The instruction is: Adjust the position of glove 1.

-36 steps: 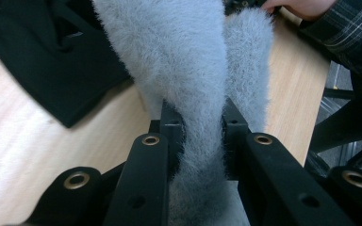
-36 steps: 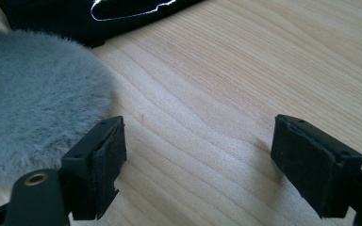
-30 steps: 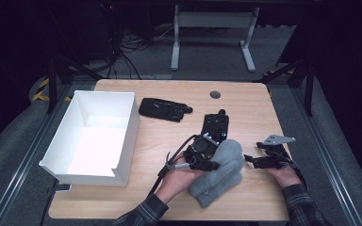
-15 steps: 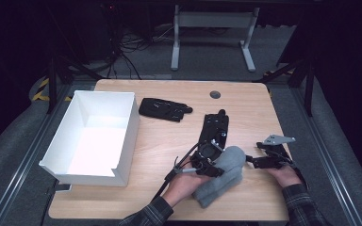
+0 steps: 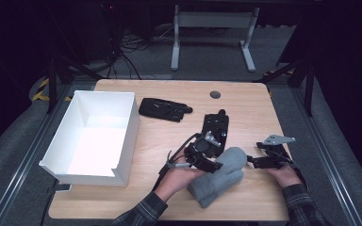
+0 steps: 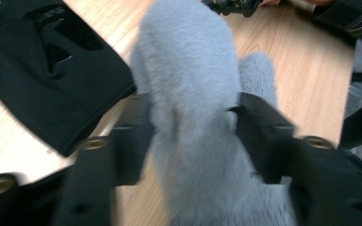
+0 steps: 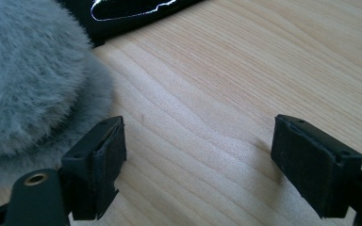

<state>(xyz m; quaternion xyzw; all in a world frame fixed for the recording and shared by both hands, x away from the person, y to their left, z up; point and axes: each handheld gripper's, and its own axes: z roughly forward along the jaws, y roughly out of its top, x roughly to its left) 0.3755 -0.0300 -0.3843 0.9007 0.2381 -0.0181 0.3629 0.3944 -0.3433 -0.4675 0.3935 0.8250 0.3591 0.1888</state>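
Grey fluffy fleece fills the gap between the left gripper's [image 6: 191, 136] jaws: the pair of grey mittens [image 5: 219, 175], two stacked one on the other, sits between the pads, which touch its sides while the jaws have just been opening. The right gripper [image 5: 254, 161] rests just right of the mittens' far tip with its jaws spread wide over bare wood, holding nothing. The mittens lie at the near middle of the table [image 5: 245, 101], their long axis running from near left to far right, the rounded tips pointing far right toward the right gripper. Two black gloves lie beyond: one black glove [image 5: 216, 128] just far of the mittens, lengthwise near to far, another black glove [image 5: 164, 108] farther left. One white box [image 5: 127, 136], open on top, stands at the left. The table is pale wood with a round grommet [image 5: 215, 94]; around it the room is dark, with grey carpet, cables and a metal stand.
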